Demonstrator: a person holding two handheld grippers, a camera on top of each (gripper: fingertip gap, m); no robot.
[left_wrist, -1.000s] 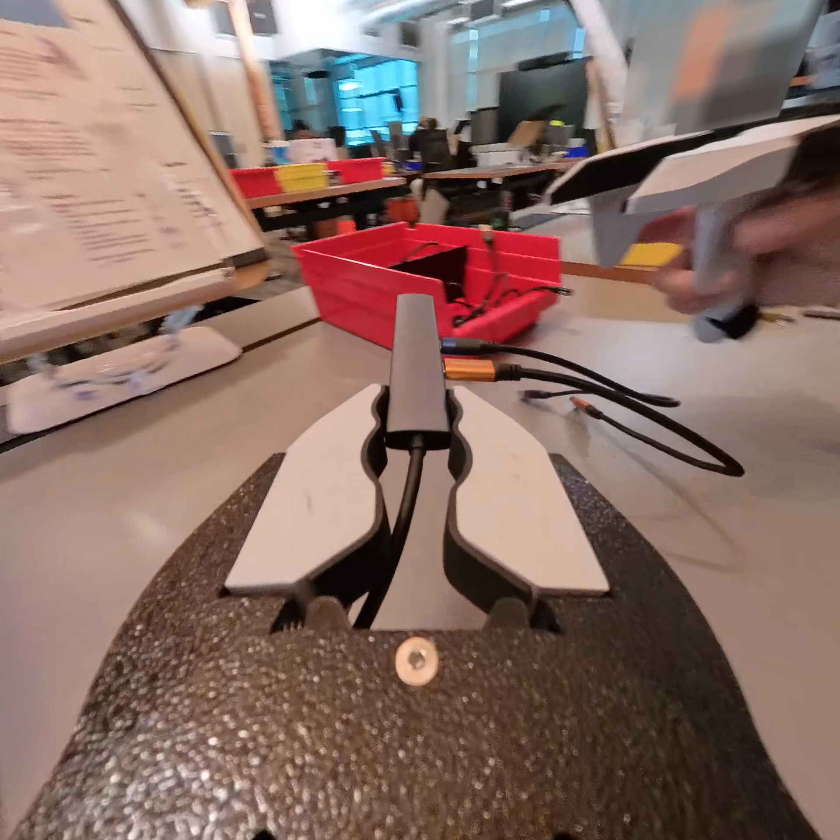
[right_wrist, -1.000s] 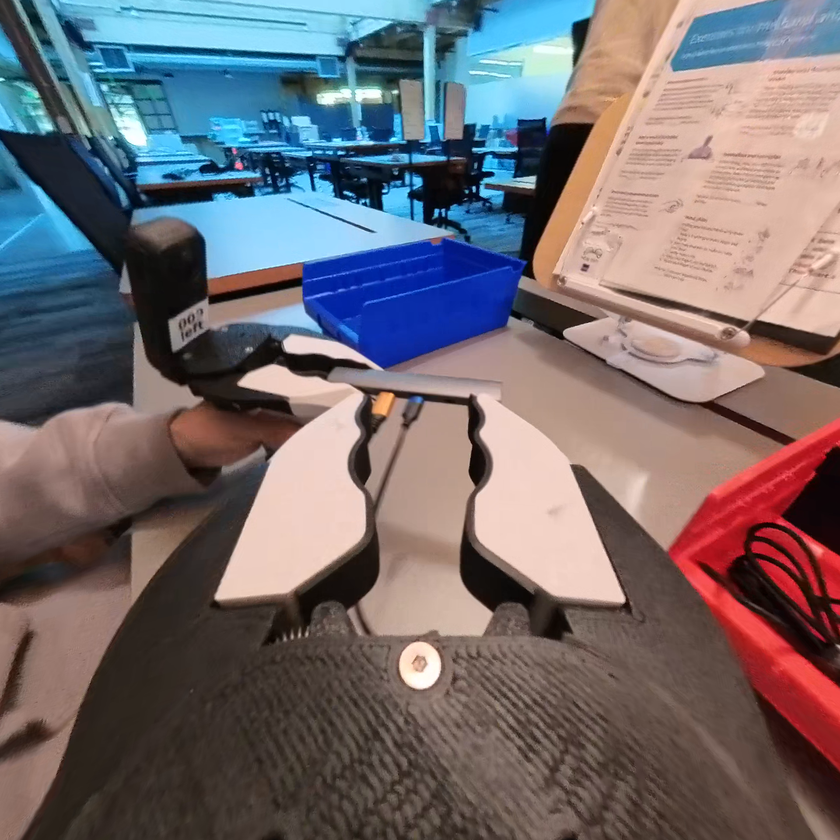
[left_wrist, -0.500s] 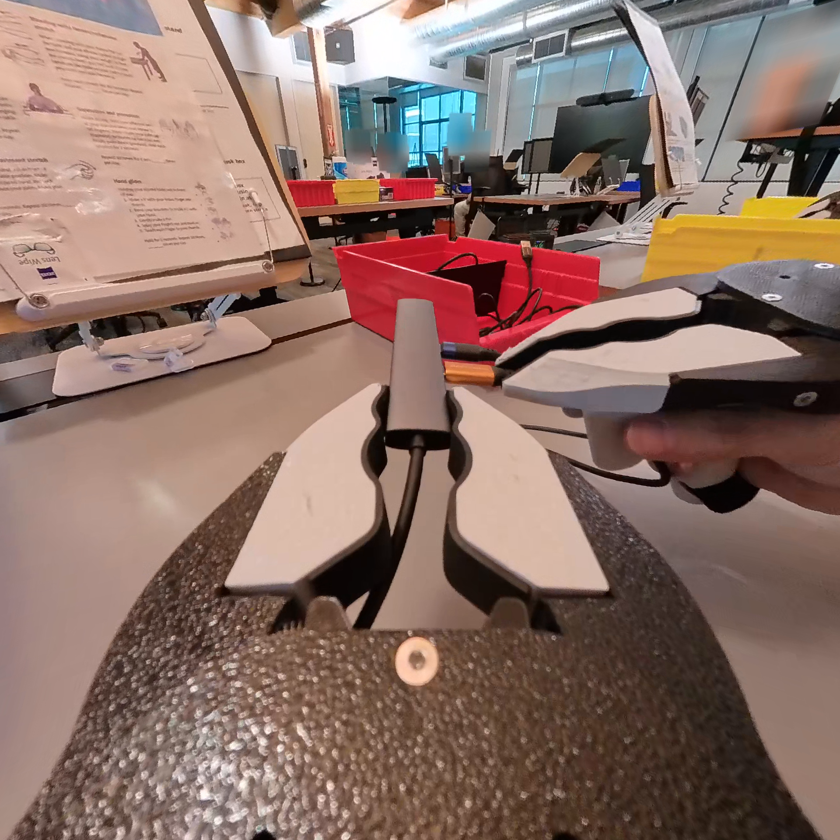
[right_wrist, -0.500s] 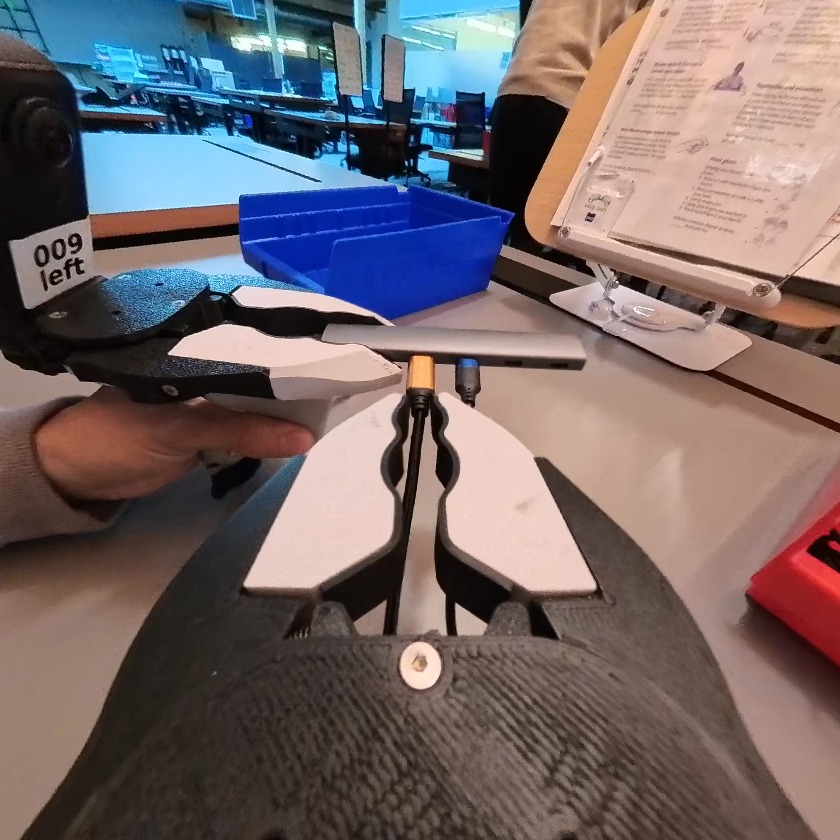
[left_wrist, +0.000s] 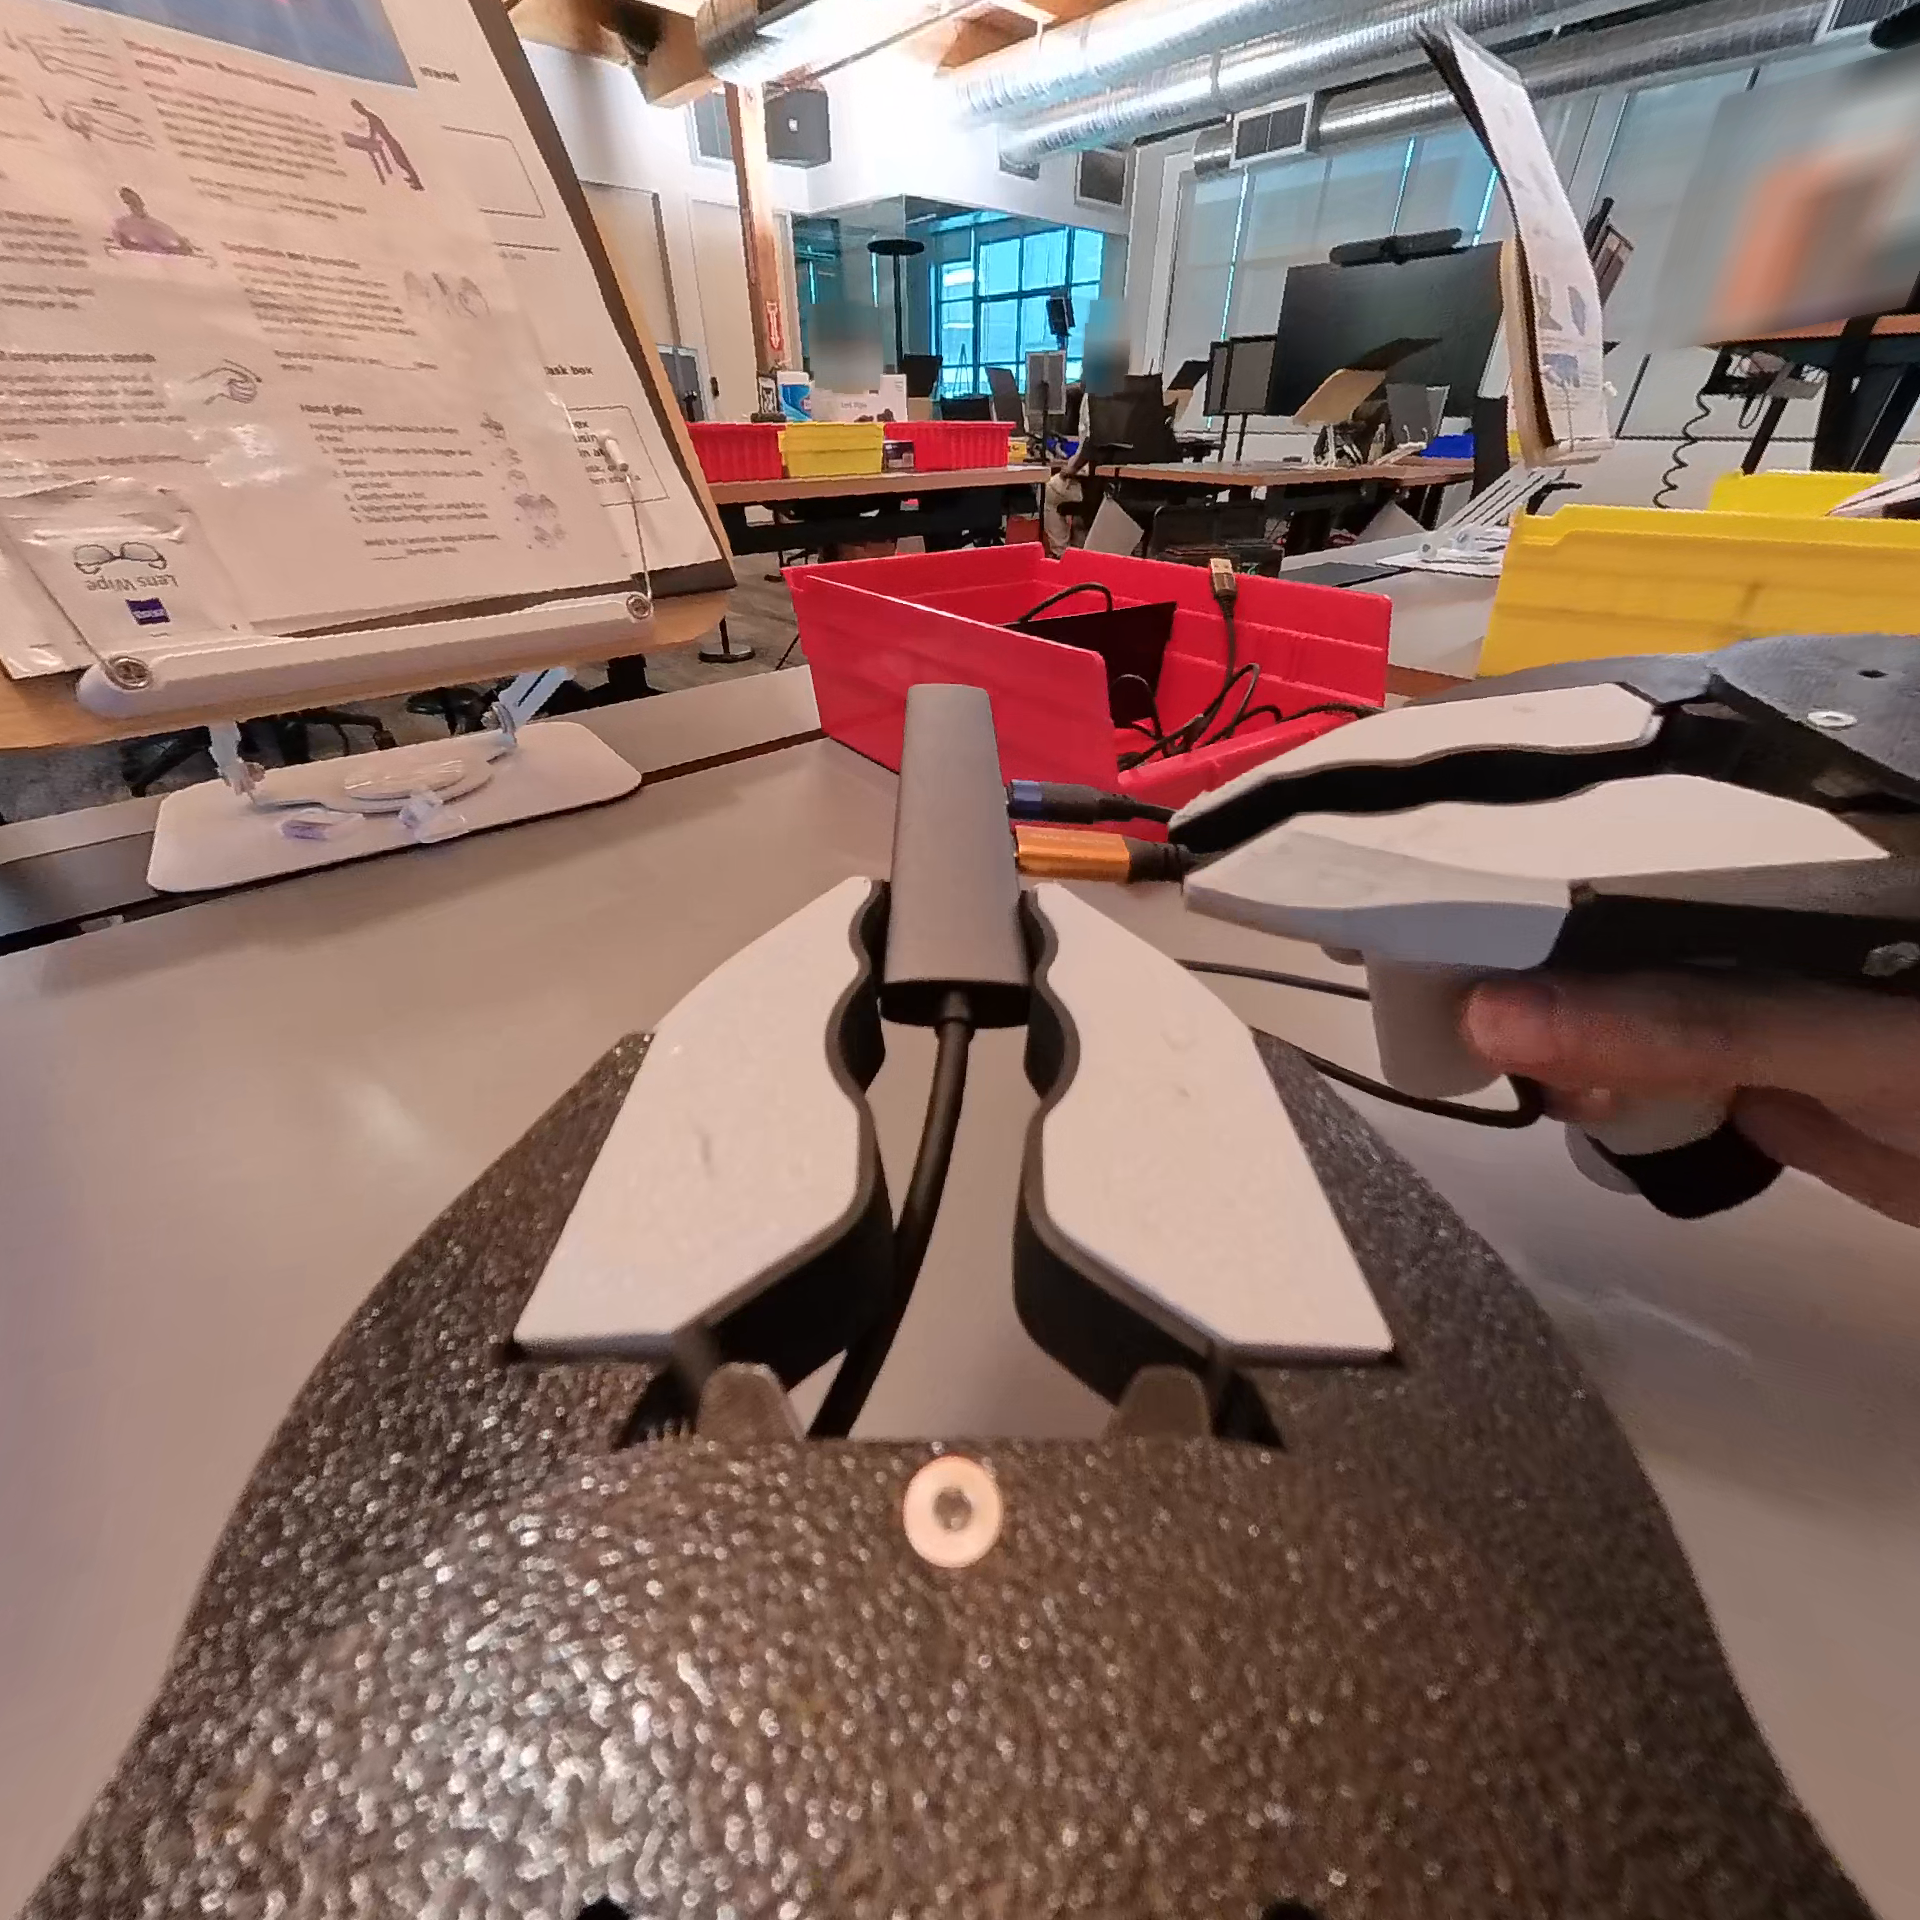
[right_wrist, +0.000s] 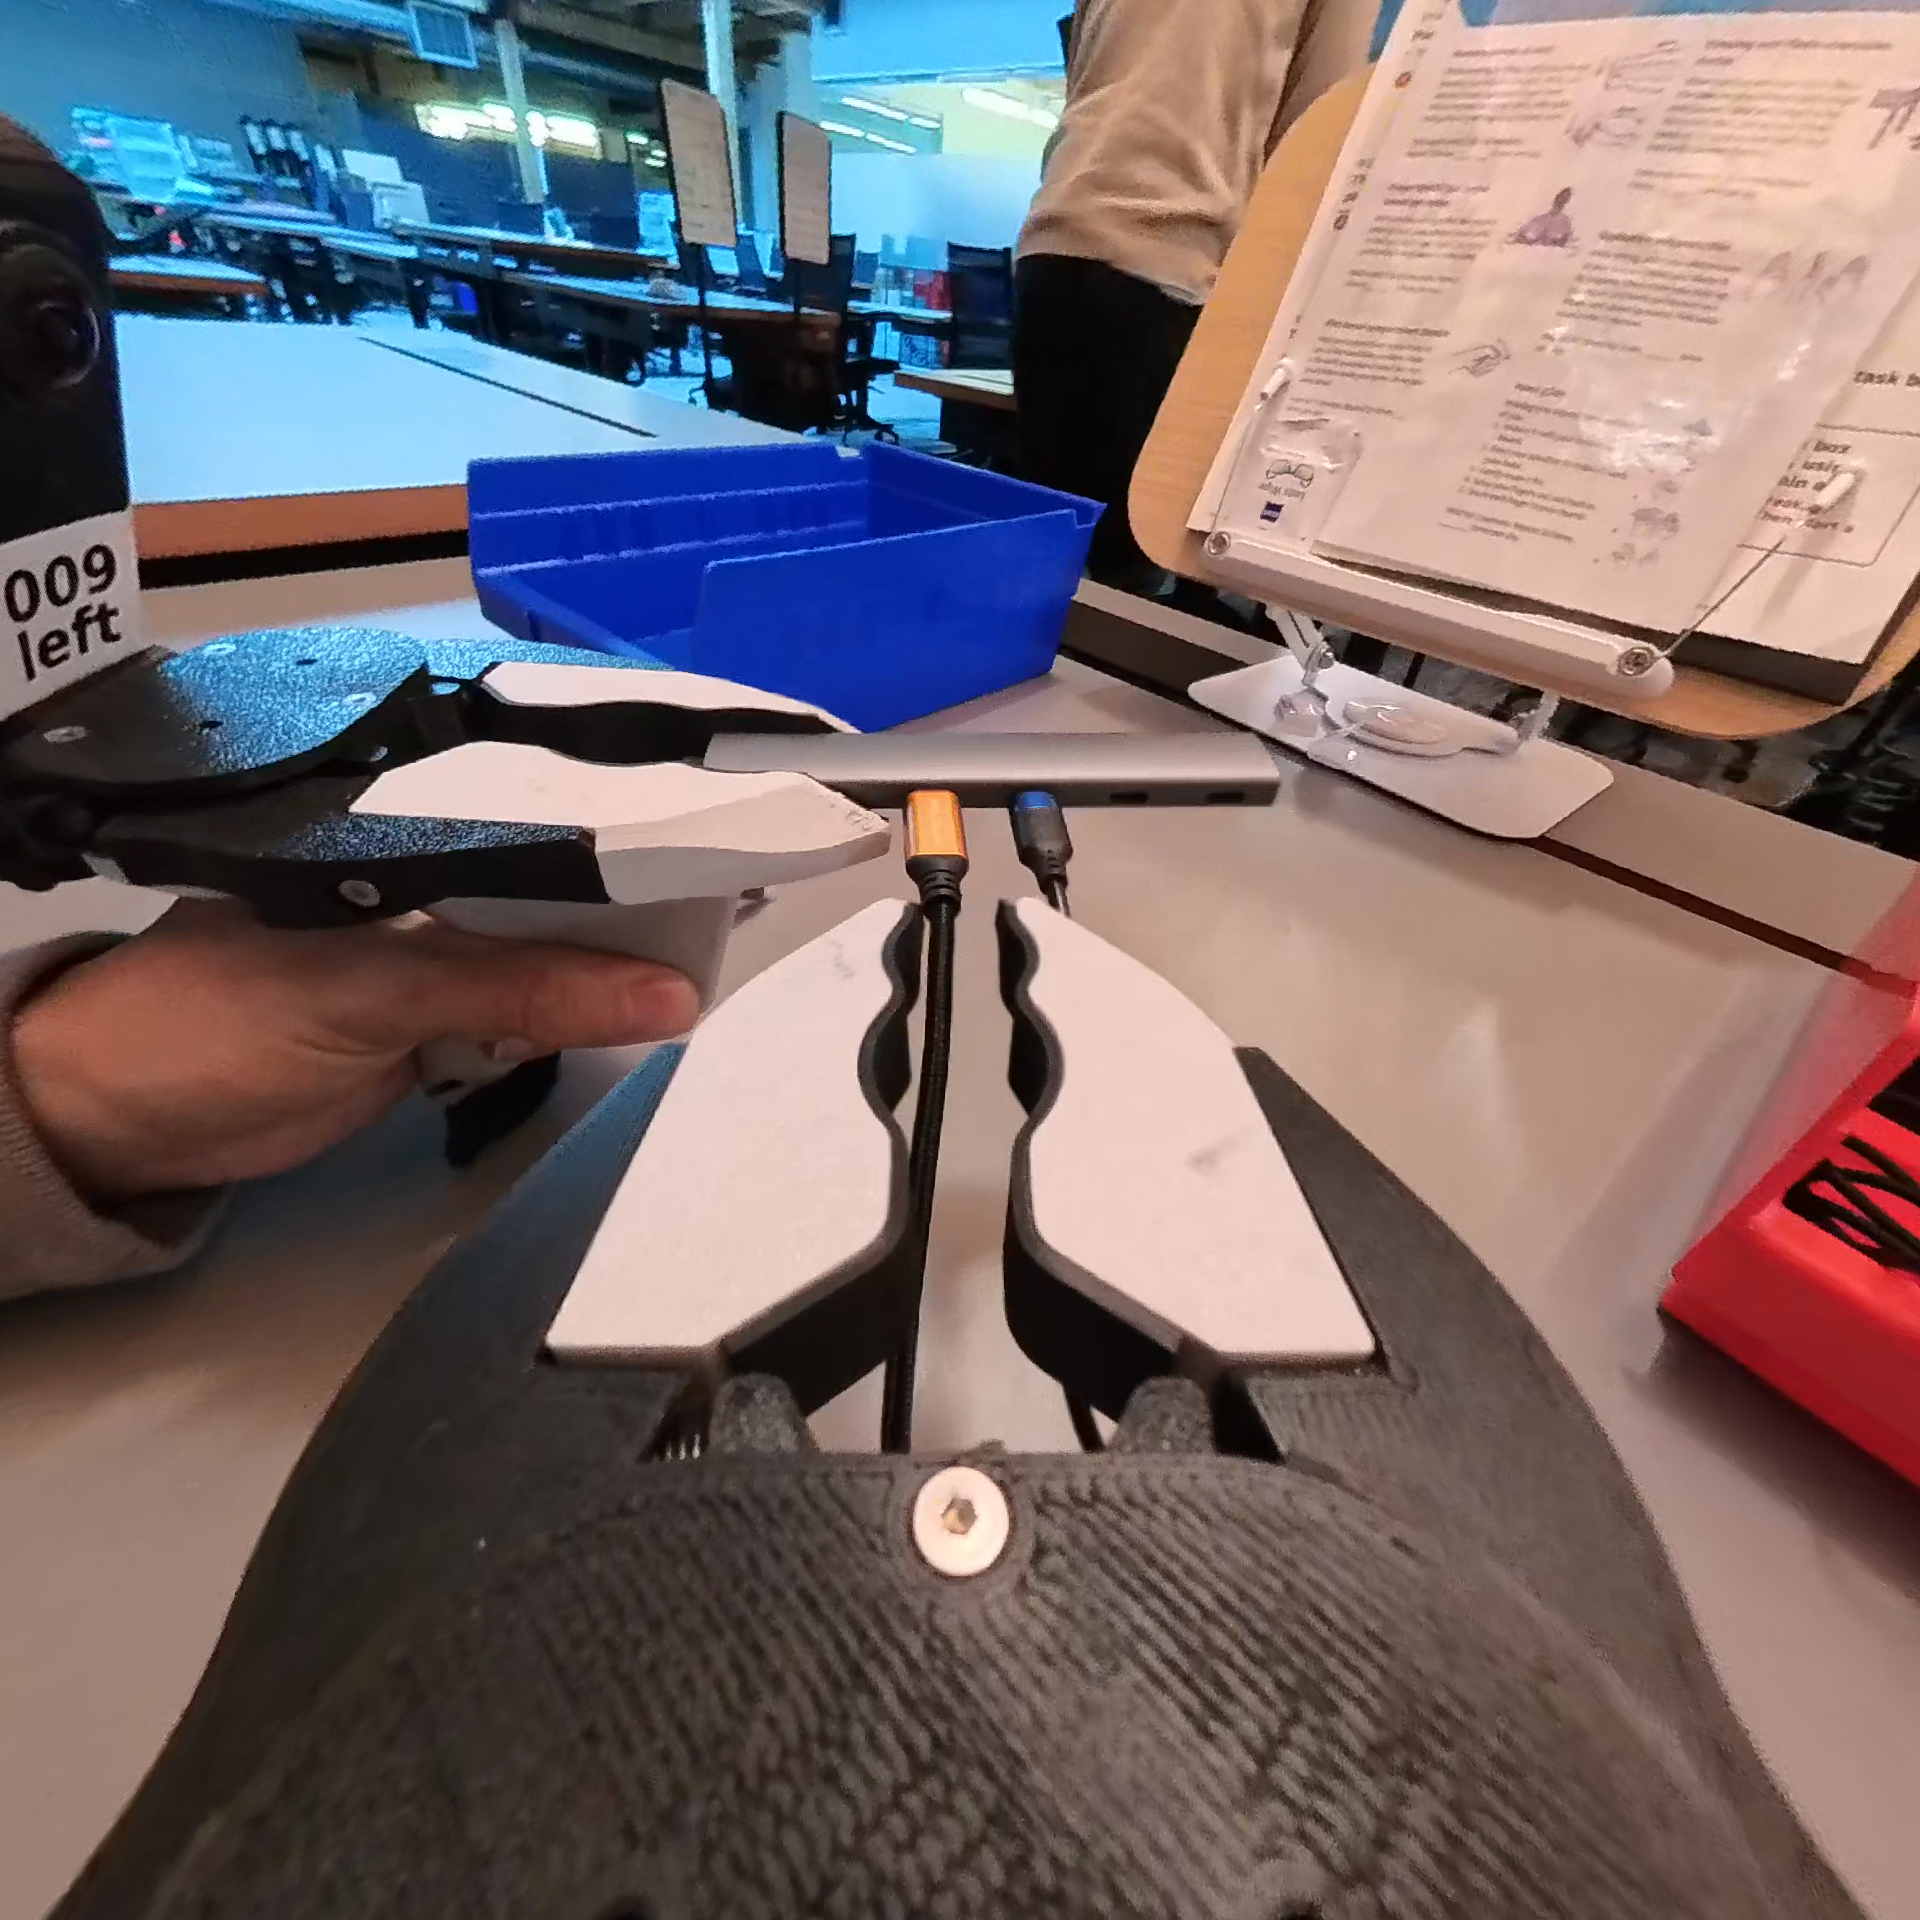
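My left gripper (left_wrist: 951, 894) is shut on the near end of a slim grey USB hub (left_wrist: 951, 831) and holds it level above the grey table. An orange-plug cable (left_wrist: 1070, 852) and a blue-plug cable (left_wrist: 1039, 800) are plugged into the hub's right side. My right gripper (right_wrist: 958, 909) is closed to a narrow gap around the braided cable just behind the orange plug (right_wrist: 933, 831). The blue plug (right_wrist: 1039, 826) sits just right of it. The hub (right_wrist: 987, 753) and the left gripper (right_wrist: 852, 769) show side-on in the right wrist view. The right gripper (left_wrist: 1190, 847) shows in the left wrist view.
A red bin (left_wrist: 935, 644) with black cables stands beyond the hub and shows in the right wrist view (right_wrist: 1818, 1299). A blue bin (right_wrist: 883, 623) and a document stand (right_wrist: 1455, 613) stand at the table's far side. A yellow bin (left_wrist: 1662, 592) is at the right. A person (right_wrist: 1122, 208) stands behind. Left tips to right tips: about 4 cm.
My right gripper came in from the right, closed from wide open onto the orange-plug cable, and has edged closer to the plug. The left gripper kept hold of the hub.
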